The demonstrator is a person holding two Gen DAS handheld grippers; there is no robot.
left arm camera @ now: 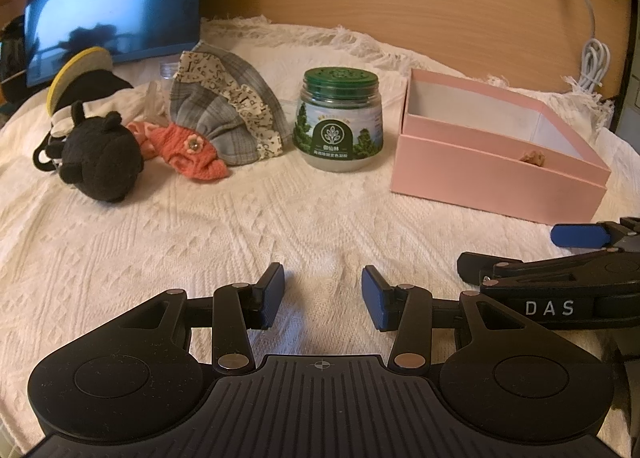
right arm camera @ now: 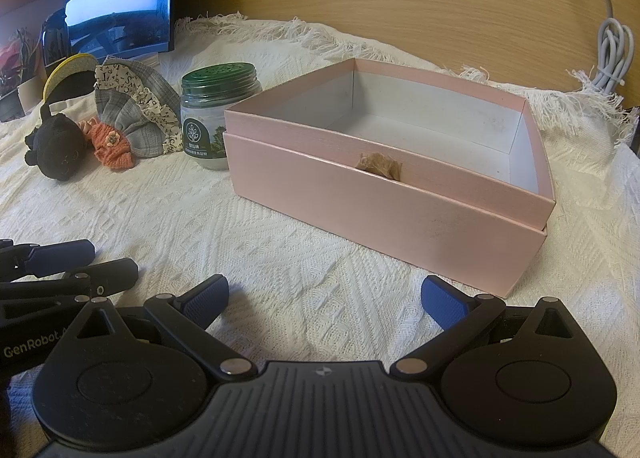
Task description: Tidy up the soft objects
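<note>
A black plush doll [left arm camera: 100,163] in an orange knit top [left arm camera: 188,153] and a grey frilled skirt [left arm camera: 224,113] lies on the white knit cloth at the far left; it also shows in the right wrist view [right arm camera: 56,151]. An open pink box [left arm camera: 500,149] stands at the right, close ahead in the right wrist view [right arm camera: 384,197], with a small tan scrap [right arm camera: 378,165] at its front rim. My left gripper [left arm camera: 323,298] is open and empty above the cloth. My right gripper [right arm camera: 324,298] is open and empty just before the box.
A green-lidded jar [left arm camera: 339,121] stands between the doll and the box. A dark monitor [left arm camera: 112,9] and a yellow-rimmed black object [left arm camera: 76,73] sit at the far left. A white cable [left arm camera: 592,57] hangs by the wooden back wall.
</note>
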